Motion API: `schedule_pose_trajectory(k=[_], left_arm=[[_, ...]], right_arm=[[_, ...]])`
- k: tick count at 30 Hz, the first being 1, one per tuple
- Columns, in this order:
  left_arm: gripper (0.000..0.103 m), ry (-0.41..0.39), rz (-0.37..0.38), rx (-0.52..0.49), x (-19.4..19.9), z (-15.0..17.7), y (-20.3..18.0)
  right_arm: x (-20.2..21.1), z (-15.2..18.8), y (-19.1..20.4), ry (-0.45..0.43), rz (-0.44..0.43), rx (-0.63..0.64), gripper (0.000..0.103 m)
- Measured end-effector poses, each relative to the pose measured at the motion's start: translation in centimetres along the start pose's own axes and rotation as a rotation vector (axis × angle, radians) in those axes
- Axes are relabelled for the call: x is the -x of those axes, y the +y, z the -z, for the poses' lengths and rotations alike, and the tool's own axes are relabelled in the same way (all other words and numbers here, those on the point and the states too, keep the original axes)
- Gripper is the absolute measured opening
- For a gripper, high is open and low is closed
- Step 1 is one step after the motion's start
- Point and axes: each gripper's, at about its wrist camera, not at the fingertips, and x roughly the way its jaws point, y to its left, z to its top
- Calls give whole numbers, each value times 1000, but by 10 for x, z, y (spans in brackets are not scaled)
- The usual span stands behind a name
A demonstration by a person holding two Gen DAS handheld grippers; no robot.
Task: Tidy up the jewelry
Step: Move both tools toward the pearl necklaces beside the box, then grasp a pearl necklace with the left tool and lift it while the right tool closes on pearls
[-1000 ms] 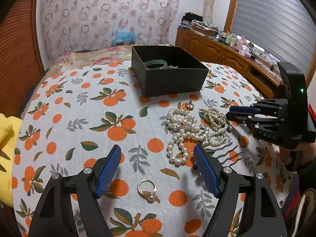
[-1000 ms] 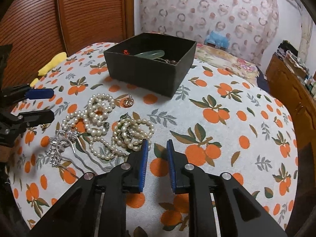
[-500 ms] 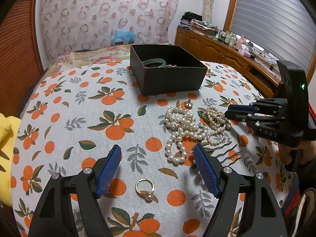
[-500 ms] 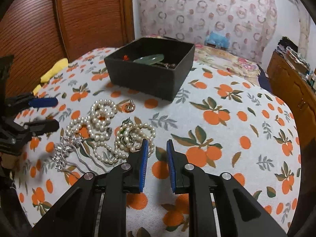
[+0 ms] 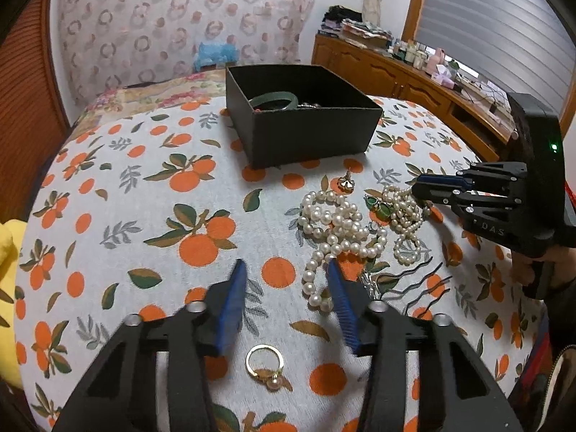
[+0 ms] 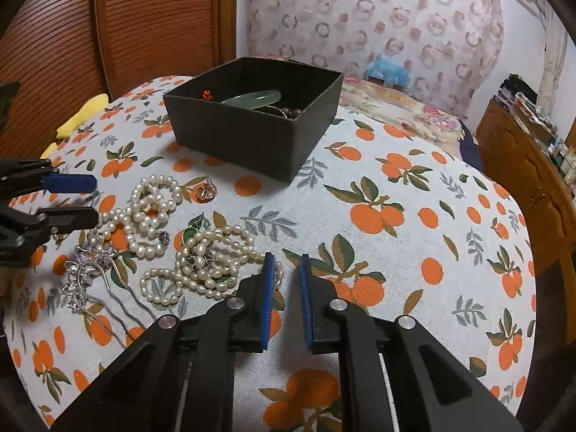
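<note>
A black open box [image 5: 302,115] [image 6: 252,122] holds a green bangle [image 6: 253,99] and beads. Pearl necklaces [image 5: 334,226] [image 6: 151,212], a smaller pearl strand [image 6: 212,262], a silver hair comb [image 6: 90,273], green earrings [image 5: 381,208] and a gold clover pendant [image 5: 346,183] lie on the orange-print cloth. A gold pearl ring [image 5: 264,361] lies below and between the fingers of my left gripper [image 5: 286,273], which is open and empty. My right gripper [image 6: 286,262] is narrowly open and empty, beside the smaller strand.
A yellow cloth [image 5: 7,288] lies at the table's left edge. A wooden dresser [image 5: 414,82] with clutter stands to the right, and a wooden slatted door [image 6: 108,28] behind. The bed with a floral cover [image 6: 396,104] is beyond the table.
My left gripper's fingers have closed in to about half their earlier gap and moved forward over the ring. The right gripper has shifted slightly toward the pearls.
</note>
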Motion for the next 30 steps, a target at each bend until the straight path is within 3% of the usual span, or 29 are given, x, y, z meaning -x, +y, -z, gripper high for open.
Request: schedule_pose_trajectory(k=[2, 9, 12, 16, 25, 30], left_arm=[[26, 12, 0, -12, -4, -2, -1], [24, 29, -19, -89, -14, -8, -17], [8, 26, -28, -104, -15, -9, -21], [6, 13, -34, -125, -15, -8, -25], [6, -141, 9, -72, 36, -35, -24], [6, -216, 23, -84, 66, -53, -30]], right_arm=[[-1, 0, 0, -4, -3, -1, 14], [-2, 1, 0, -6, -3, 4, 14], [-2, 0, 1, -4, -6, 5, 14], [-3, -1, 0, -3, -11, 8, 14], [-3, -1, 1, -3, -48, 9, 4], [19, -10, 0, -70, -58, -5, 4]])
